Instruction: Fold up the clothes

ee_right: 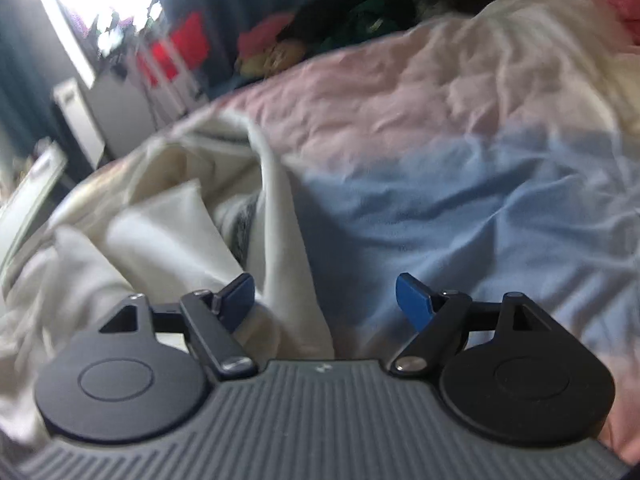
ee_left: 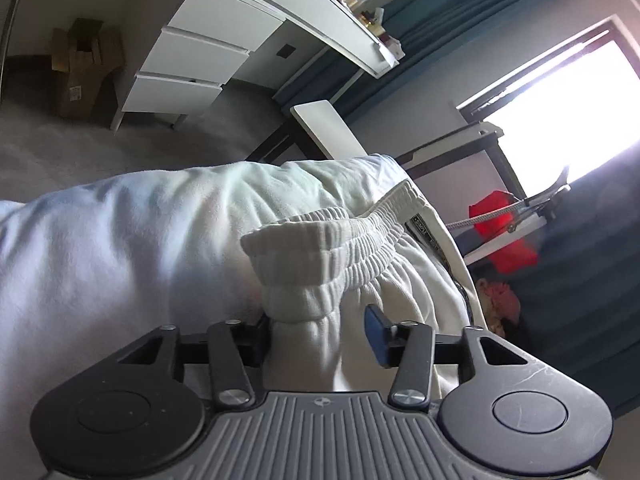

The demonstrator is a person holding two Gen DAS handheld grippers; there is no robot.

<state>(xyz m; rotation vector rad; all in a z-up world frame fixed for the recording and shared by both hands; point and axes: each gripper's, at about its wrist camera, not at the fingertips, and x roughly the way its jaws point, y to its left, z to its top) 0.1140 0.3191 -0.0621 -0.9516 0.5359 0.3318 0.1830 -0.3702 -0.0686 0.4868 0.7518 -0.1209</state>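
A white pair of sweatpants fills the left wrist view, its ribbed elastic waistband bunched just ahead of my left gripper. The left jaws stand apart with waistband cloth between them; the left pad is hidden by fabric and the blue right pad is not pressing the cloth. In the right wrist view the white garment lies crumpled at the left on the bed sheet. My right gripper is open and empty, low over the garment's edge. This view is motion-blurred.
A white desk with drawers and a cardboard box stand on grey carpet. A bright window and teal curtains are at the right. Red items and a pile of colourful clothes lie beyond the bed.
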